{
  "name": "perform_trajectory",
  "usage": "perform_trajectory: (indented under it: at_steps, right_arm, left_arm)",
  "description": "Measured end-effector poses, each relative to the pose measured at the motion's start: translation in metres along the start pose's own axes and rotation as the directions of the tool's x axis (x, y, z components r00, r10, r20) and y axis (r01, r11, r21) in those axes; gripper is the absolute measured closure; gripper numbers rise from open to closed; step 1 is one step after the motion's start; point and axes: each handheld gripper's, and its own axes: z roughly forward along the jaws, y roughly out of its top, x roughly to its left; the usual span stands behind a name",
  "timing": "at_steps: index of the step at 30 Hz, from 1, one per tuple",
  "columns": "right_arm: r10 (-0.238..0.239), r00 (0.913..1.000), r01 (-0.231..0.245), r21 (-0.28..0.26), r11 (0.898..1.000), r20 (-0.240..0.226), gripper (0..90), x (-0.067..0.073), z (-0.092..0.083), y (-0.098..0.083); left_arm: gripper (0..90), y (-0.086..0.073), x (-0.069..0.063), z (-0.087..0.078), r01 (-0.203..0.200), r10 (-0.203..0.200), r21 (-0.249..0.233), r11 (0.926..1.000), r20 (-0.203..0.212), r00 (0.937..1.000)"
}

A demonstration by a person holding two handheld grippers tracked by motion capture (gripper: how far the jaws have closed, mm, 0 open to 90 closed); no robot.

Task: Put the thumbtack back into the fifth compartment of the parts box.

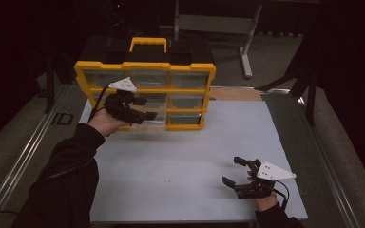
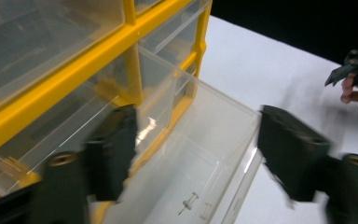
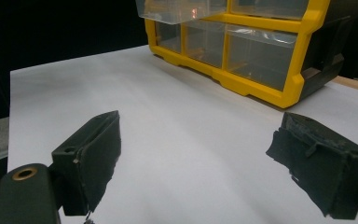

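A yellow-framed organizer with clear drawers stands at the back left of the white table. One clear drawer in its lower left column is pulled out, and a small pin lies on its floor. My left gripper hangs over that drawer, open, with its jaws spread to either side and nothing between the pads. My right gripper rests low near the table's front right, open and empty; its jaws point across the bare top toward the organizer.
A tiny pale speck lies on the table's middle front. Metal rails run along both table sides. A grey frame leg stands beyond the table. The right hand and its gripper appear far off in the left gripper view.
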Motion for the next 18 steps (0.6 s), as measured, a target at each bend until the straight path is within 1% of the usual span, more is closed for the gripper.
perform_trajectory:
  at_steps: [1, 2, 3, 5, 6, 8, 10, 14, 17, 18]
  right_arm:
    - [0.000, 1.0000, 0.000, 0.000, 1.000, 0.000, 13.8, 0.000, 0.000, 0.000]
    - [-0.001, 1.0000, 0.001, 0.000, 1.000, -0.001, 13.9, 0.000, 0.000, 0.000]
    - [-0.002, 1.0000, 0.002, -0.001, 1.000, -0.001, 13.9, 0.000, 0.000, 0.000]
    - [-0.003, 1.0000, 0.003, -0.002, 1.000, -0.001, 13.9, 0.000, 0.000, 0.000]
    - [-0.003, 1.0000, 0.003, -0.001, 1.000, -0.001, 13.8, 0.000, 0.000, 0.000]
    - [-0.003, 1.0000, 0.003, -0.002, 1.000, 0.000, 13.8, 0.000, 0.000, 0.000]
    - [-0.002, 1.0000, 0.002, -0.002, 1.000, -0.001, 13.8, 0.000, 0.000, 0.000]
    - [-0.002, 1.0000, 0.002, -0.002, 1.000, 0.000, 13.8, 0.000, -0.001, 0.001]
    - [-0.004, 1.0000, 0.004, -0.003, 1.000, 0.000, 13.8, 0.000, 0.000, 0.001]
    - [-0.004, 1.0000, 0.004, -0.003, 1.000, 0.000, 13.8, 0.000, -0.001, 0.001]
  left_arm:
    - [18.2, 0.000, 0.000, 0.000, 0.000, 0.000, 0.000, 1.0000, 0.000, 1.0000]
    - [18.2, 0.000, -0.001, -0.001, 0.000, 0.000, 0.003, 1.0000, -0.005, 1.0000]
    - [13.9, 0.001, -0.002, -0.002, 0.003, -0.003, 0.000, 1.0000, -0.006, 1.0000]
    - [8.4, 0.001, -0.003, -0.003, 0.006, -0.006, -0.001, 1.0000, -0.003, 1.0000]
    - [6.3, 0.001, -0.003, -0.003, 0.007, -0.007, -0.002, 1.0000, 0.004, 1.0000]
    - [2.4, 0.000, -0.005, -0.004, 0.006, -0.006, -0.001, 1.0000, 0.000, 1.0000]
    - [0.1, 0.000, -0.008, -0.006, -0.001, 0.002, -0.010, 0.9999, 0.013, 0.9999]
    - [0.0, 0.000, -0.014, -0.010, -0.018, 0.018, -0.012, 0.9998, 0.010, 0.9998]
    - [0.0, -0.001, -0.018, -0.014, -0.021, 0.022, -0.018, 0.9996, 0.012, 0.9997]
    - [0.0, -0.001, -0.019, -0.015, -0.023, 0.023, -0.022, 0.9995, 0.006, 0.9997]
